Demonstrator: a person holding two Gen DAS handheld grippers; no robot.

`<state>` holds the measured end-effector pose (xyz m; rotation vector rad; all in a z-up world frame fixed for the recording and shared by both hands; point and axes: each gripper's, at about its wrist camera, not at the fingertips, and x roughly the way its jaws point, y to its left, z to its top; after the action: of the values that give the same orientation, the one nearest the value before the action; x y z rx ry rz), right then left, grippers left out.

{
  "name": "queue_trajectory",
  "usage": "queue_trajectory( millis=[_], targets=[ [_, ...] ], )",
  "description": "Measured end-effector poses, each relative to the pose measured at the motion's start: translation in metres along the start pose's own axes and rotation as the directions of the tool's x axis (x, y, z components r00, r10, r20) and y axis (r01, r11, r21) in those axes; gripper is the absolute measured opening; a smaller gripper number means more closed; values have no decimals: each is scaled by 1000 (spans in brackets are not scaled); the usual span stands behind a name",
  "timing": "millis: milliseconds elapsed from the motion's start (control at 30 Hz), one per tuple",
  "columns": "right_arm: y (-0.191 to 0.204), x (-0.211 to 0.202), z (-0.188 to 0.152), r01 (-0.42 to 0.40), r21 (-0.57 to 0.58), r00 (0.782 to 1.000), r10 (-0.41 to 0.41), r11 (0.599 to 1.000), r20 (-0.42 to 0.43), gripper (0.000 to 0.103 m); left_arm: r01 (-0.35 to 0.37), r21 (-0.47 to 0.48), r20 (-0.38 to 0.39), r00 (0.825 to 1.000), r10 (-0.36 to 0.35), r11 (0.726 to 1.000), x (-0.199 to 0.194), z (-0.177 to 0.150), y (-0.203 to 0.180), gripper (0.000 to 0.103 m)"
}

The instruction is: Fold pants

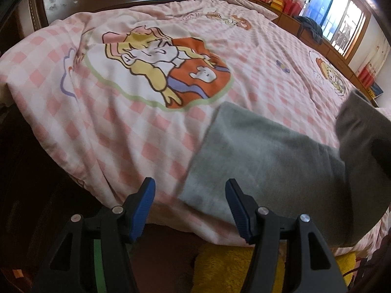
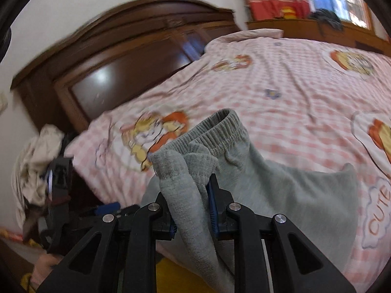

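Fold in progress: the grey pants (image 2: 281, 190) lie at the near edge of the bed (image 1: 268, 73), with a bunched hem and the waistband lifted, pinched in the nearly closed right gripper (image 2: 193, 195). The left gripper (image 1: 190, 207), fingers parted and empty, hovers beside the flat cloth. Judged next: the lifted end is to be laid across and squared.

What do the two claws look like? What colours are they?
Both look alike. The left claw has two black plastic arms with triangle-shaped holes, round silver pins at the joints, and ribbed blue pads on its fingertips. A green strip shows low down behind one arm. The right claw has the same black arms, silver pins and blue pads, with a thin white strip beside one arm.
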<state>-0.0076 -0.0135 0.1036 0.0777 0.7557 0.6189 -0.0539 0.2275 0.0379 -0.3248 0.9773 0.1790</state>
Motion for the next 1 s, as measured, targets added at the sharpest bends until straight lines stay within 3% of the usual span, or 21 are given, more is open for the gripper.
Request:
queue_trajectory(
  millis=[200, 467, 667, 800, 900, 1000],
  targets=[
    [39, 45, -10, 12, -113, 997, -20, 994, -70, 21, 9, -24, 2, 1000, -9, 1000, 1, -2, 16, 62],
    [59, 70, -18, 16, -164, 995, -33, 986, -99, 21, 15, -63, -3, 1000, -15, 998, 2, -7, 36, 62],
    [65, 93, -31, -54, -174, 975, 15, 983, -221, 32, 14, -80, -5, 1000, -15, 997, 4, -8, 43, 62],
    [67, 79, -33, -123, -168, 977, 89, 978, -194, 52, 14, -83, -7, 1000, -15, 996, 4, -9, 44, 62],
    [69, 61, -27, -177, -176, 976, 150, 968, -158, 53, 14, -75, -3, 1000, -14, 997, 2, -10, 41, 62],
    [59, 47, -20, -165, -160, 980, 143, 973, -139, 53, 20, -66, 3, 1000, -20, 998, -2, -9, 35, 62]
  ],
)
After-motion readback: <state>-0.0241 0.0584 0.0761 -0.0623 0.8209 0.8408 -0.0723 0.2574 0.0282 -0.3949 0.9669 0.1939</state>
